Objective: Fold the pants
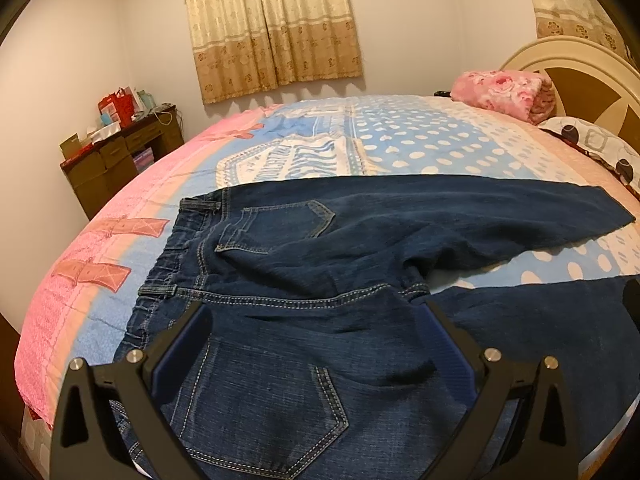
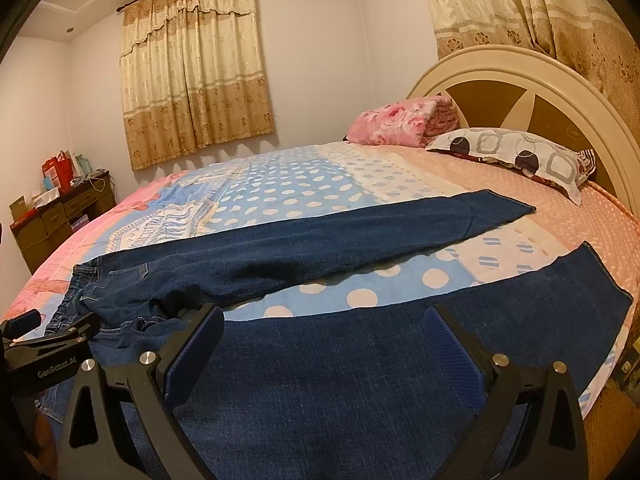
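Dark blue jeans (image 1: 328, 264) lie flat on the bed, back pockets up, waistband to the left and both legs spread apart towards the right. My left gripper (image 1: 316, 320) hovers open over the near back pocket and seat, nothing between its fingers. In the right wrist view the same jeans (image 2: 360, 360) stretch across the bed; my right gripper (image 2: 324, 320) stands open above the near leg, around its thigh. The left gripper (image 2: 48, 340) shows at the left edge near the waistband. The far leg's hem (image 2: 516, 210) lies towards the pillow.
The bed (image 1: 420, 140) carries a pink and blue dotted cover. A folded pink floral blanket (image 2: 396, 120) and a patterned pillow (image 2: 512, 152) sit by the cream headboard (image 2: 520, 80). A dark cluttered dresser (image 1: 116, 148) stands at the far left wall under curtains (image 1: 272, 24).
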